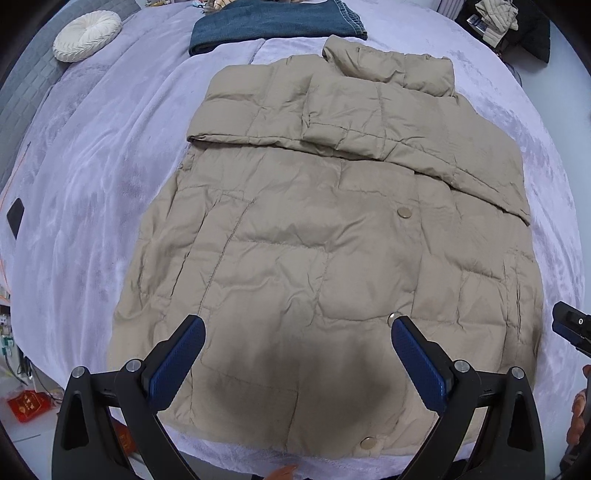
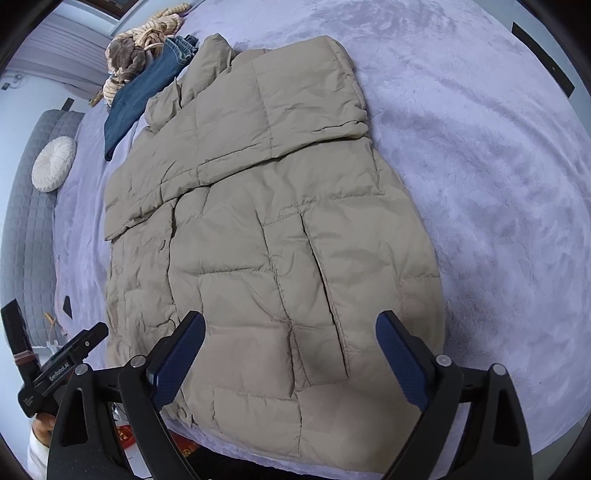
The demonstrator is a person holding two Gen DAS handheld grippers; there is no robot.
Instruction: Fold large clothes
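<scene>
A beige quilted puffer jacket (image 1: 325, 236) lies flat, front up, on a lilac bedspread (image 1: 110, 155), collar far, hem near. Both sleeves are folded across its chest. It also shows in the right wrist view (image 2: 266, 236). My left gripper (image 1: 298, 328) is open and empty, hovering over the jacket's hem area near a snap button (image 1: 393, 318). My right gripper (image 2: 290, 325) is open and empty, above the hem by the pocket slit (image 2: 325, 280). Part of the right gripper shows at the left wrist view's right edge (image 1: 572, 326).
Folded blue jeans (image 1: 273, 22) lie beyond the collar. A round white cushion (image 1: 86, 35) sits far left on a grey quilted headboard. A striped plush toy (image 2: 144, 48) lies by the jeans. A dark phone (image 1: 15, 218) lies left. The bed's near edge is just below the hem.
</scene>
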